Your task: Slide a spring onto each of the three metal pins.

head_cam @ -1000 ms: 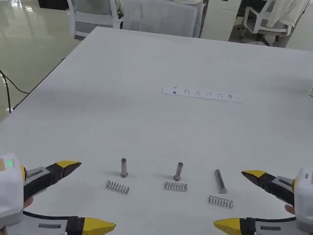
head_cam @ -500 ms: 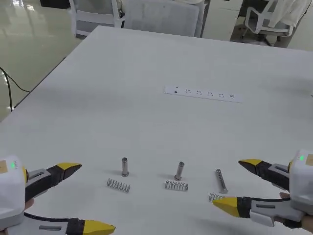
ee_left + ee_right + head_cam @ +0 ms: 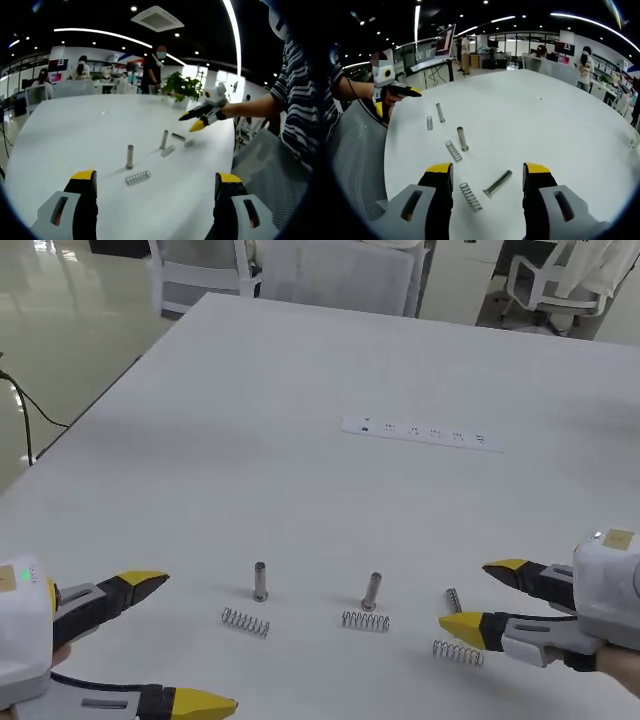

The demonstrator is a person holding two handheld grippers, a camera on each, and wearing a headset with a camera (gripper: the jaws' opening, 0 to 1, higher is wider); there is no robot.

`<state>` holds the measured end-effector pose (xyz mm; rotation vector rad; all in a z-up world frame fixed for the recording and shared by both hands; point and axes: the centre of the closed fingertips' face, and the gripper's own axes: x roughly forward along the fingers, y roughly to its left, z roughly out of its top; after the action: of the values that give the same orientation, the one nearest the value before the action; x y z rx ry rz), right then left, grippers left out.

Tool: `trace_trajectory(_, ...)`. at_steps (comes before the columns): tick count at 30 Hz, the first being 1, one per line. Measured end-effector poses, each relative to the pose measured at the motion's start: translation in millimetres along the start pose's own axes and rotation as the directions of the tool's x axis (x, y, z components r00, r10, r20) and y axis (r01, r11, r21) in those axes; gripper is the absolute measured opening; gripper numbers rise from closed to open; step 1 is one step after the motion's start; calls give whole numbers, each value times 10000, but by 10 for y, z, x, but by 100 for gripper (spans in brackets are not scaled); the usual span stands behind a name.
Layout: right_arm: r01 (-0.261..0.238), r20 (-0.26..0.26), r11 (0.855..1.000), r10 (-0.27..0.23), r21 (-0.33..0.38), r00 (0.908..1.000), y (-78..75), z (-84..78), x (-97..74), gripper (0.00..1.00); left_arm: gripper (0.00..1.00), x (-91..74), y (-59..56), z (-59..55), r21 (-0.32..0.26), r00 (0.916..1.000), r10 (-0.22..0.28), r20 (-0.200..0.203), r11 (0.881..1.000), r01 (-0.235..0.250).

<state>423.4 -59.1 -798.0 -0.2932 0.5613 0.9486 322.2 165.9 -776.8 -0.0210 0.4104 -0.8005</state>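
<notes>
Head view: the left pin (image 3: 260, 581) and middle pin (image 3: 371, 591) stand upright on the worktop (image 3: 300, 470). The right pin (image 3: 453, 600) lies flat. Each has a bare coiled spring (image 3: 245, 621) beside it, apparently paired for threading.

Left gripper view: the left gripper (image 3: 156, 176) hovers open and empty.

Right gripper view: the right gripper (image 3: 487, 167), jaws apart, aims at the right pin, probably to lift it.

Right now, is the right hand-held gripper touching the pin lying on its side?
Apart. Right gripper view: white table shows between the lying pin and both open jaws.

White table (image 3: 300, 390), office chairs (image 3: 335, 275), glossy floor (image 3: 60, 310), ceiling lights (image 3: 100, 32)
</notes>
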Motion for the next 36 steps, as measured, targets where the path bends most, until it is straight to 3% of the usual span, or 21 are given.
trace_trajectory(5,96,-335,10000,-95,19,9994,-82,-39,79,51,95,-1,-11,-4,-14,10000,-21,-49,10000,21)
trace_trajectory(8,202,-880,9984,-154,535,9960,-133,-120,106,47,95,-3,-15,10,-3,10000,-28,-33,10000,28)
trace_trajectory(11,177,-956,9958,-90,903,9954,-157,-128,134,42,95,-15,-8,25,16,10000,-14,-28,10000,14)
trace_trajectory(21,391,-1397,9711,-60,2355,9902,-242,-216,230,26,95,-32,11,42,23,10000,37,-36,10000,-37)
trace_trajectory(26,643,-1693,9654,-212,2529,9853,-284,-280,276,23,95,-32,-6,43,39,10000,-7,-67,10000,8)
trace_trajectory(29,885,-1857,9528,-345,2905,9820,-326,-331,287,22,94,-41,3,51,52,10000,48,-29,10000,-48)
trace_trajectory(36,951,-2097,9447,-287,3138,9773,-312,-378,309,18,94,-47,-14,22,-23,10000,22,-45,10000,-22)
